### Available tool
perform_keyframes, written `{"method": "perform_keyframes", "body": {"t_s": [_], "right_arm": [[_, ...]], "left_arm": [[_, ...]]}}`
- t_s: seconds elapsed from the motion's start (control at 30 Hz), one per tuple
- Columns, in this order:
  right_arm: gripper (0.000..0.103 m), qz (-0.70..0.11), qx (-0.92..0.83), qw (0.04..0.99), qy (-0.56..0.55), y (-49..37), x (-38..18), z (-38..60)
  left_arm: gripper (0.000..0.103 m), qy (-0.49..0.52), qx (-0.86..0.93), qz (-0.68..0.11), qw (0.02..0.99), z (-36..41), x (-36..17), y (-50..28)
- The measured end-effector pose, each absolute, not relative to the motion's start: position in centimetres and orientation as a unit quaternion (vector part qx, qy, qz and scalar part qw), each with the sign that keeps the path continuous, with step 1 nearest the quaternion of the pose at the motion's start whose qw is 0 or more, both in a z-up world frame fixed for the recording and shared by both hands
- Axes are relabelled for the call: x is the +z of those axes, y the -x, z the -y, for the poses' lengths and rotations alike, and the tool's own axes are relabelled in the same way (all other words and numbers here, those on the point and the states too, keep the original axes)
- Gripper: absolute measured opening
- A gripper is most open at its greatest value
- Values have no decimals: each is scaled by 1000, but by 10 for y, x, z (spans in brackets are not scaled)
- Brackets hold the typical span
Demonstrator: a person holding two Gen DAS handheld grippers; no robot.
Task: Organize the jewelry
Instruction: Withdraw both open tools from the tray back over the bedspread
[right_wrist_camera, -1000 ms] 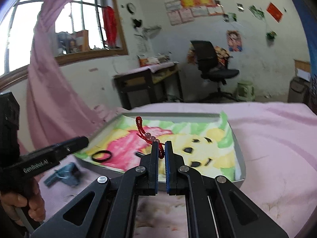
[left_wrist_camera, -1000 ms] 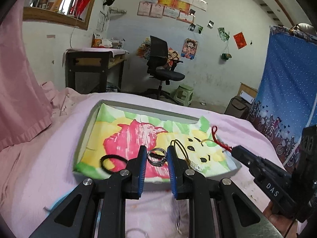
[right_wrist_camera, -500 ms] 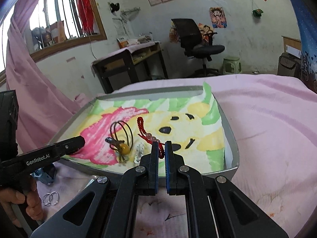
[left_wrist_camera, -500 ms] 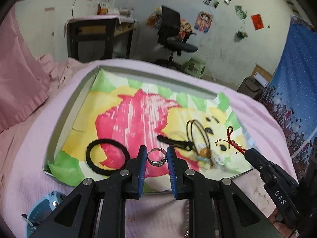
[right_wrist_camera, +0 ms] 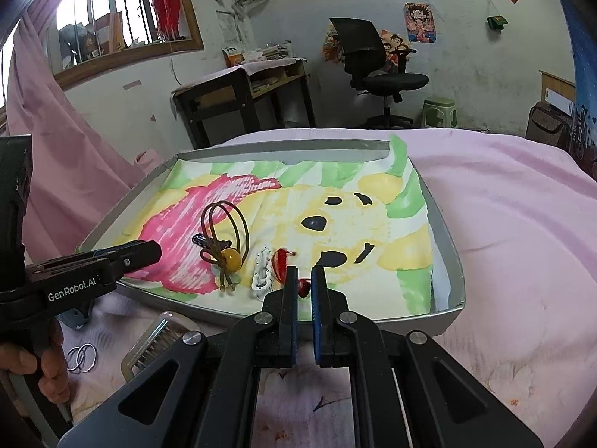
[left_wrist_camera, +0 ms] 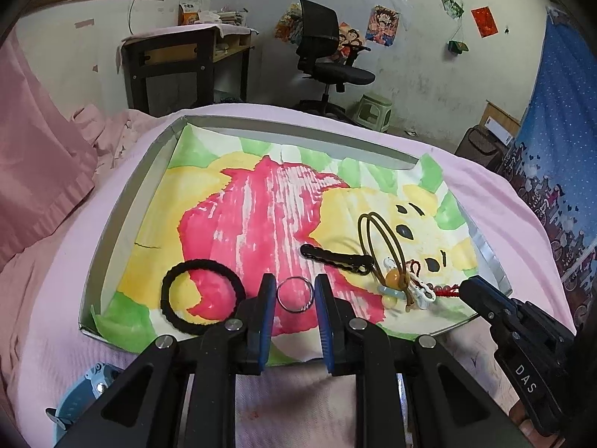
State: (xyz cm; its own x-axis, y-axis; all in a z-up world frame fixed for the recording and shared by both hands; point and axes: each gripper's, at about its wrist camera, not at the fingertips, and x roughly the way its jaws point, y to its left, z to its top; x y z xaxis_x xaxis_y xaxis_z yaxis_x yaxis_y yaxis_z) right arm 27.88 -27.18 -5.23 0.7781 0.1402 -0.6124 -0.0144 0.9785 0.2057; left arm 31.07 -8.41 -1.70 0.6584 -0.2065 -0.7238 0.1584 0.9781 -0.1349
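Note:
My left gripper (left_wrist_camera: 294, 283) is shut on a silver ring (left_wrist_camera: 294, 294), held just above the near part of the painted liner of a grey tray (left_wrist_camera: 123, 216). On the liner lie a black hair tie (left_wrist_camera: 201, 298), a black clip (left_wrist_camera: 335, 257), a brown elastic with a yellow bead (left_wrist_camera: 384, 246) and a white clip (left_wrist_camera: 421, 293). In the right wrist view my right gripper (right_wrist_camera: 304, 274) is shut on a red beaded bracelet (right_wrist_camera: 280, 261), whose beads rest on the liner beside the white clip (right_wrist_camera: 262, 268). The left gripper's tip (right_wrist_camera: 149, 252) hovers left of the elastic (right_wrist_camera: 224, 231).
The tray (right_wrist_camera: 447, 239) sits on a pink bedspread. Outside it, near its front edge, lie two silver rings (right_wrist_camera: 82, 358), a metal comb-like clip (right_wrist_camera: 156, 343) and a blue object (left_wrist_camera: 82, 392). A pink curtain hangs left; a desk and office chair stand behind.
Both grippers have come down and tilted toward the tray. The red bracelet, earlier hanging above the liner, now touches it by the white clip. The ring stays in the left gripper.

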Motion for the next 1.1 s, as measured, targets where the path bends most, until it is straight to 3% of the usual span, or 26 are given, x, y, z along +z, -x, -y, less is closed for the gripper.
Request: {"method": "perform_keyframes", "body": {"t_s": [0.17,0.3,0.4,0.83,1.03,1.1], "right_arm": [[8,-329,43,939,-94,-276,-51,272],[14,-316,40,943,-93,-270,-46,273],[29,-294,38,951,-89,-259,-37,272],[84,-196,41,975,-97,-195,10,262],[101,-161,45,981,-96,-165,25,257],[101,-152,47,983,-95,-154,27,255]], "left_arm": [[26,33,-110,-388,914,85,-13,-305],[53,41,-108,-359,926,80,-4,-291],[56,51,-107,-337,934,75,5,-279],[95,50,-83,-233,968,51,41,-212],[101,38,-71,-189,979,40,52,-177],[102,37,-69,-180,981,36,53,-167]]}}
